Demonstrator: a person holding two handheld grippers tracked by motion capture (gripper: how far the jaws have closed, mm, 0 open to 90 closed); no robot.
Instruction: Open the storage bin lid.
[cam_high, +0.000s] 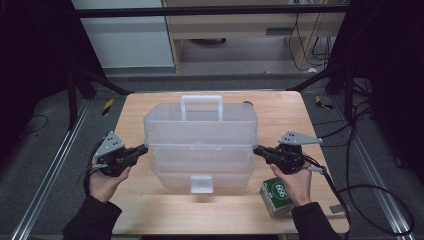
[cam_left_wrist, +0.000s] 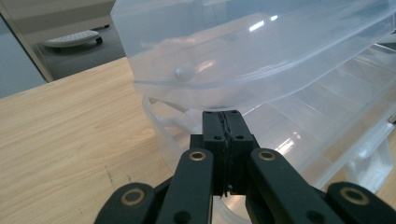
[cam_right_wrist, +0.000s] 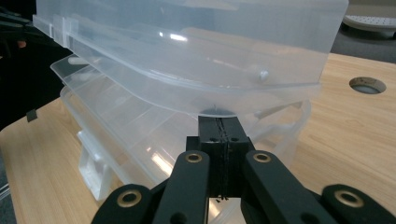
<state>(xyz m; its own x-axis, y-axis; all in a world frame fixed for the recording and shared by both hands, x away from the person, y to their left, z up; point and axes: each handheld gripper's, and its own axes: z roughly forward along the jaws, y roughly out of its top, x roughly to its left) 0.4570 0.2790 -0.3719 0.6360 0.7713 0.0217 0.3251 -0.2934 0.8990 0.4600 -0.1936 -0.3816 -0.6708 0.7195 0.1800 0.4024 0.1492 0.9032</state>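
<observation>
Closest to the near edge of the light wooden table (cam_high: 150, 210), toward its near right corner, lies a small green box with white print (cam_high: 277, 194), just beside the person's right hand (cam_high: 295, 182). A little further in, the left hand (cam_high: 102, 182) holds the left gripper (cam_high: 144, 148) and the right hand holds the right gripper (cam_high: 256, 148), each pointing inward at an end of the clear plastic storage box with tiered trays (cam_high: 200, 150). Both pairs of black jaws are pressed fully together with nothing between them. In the left gripper view the closed tip (cam_left_wrist: 222, 114) sits right under the rim of the raised upper section; the right gripper view shows the same at the other end (cam_right_wrist: 218, 119). The storage box stands in the middle of the table, its white handle (cam_high: 201, 102) upright toward the far edge, its front latch (cam_high: 201, 183) facing the near edge. A round hole (cam_high: 247, 104) marks the table near the far right corner.
</observation>
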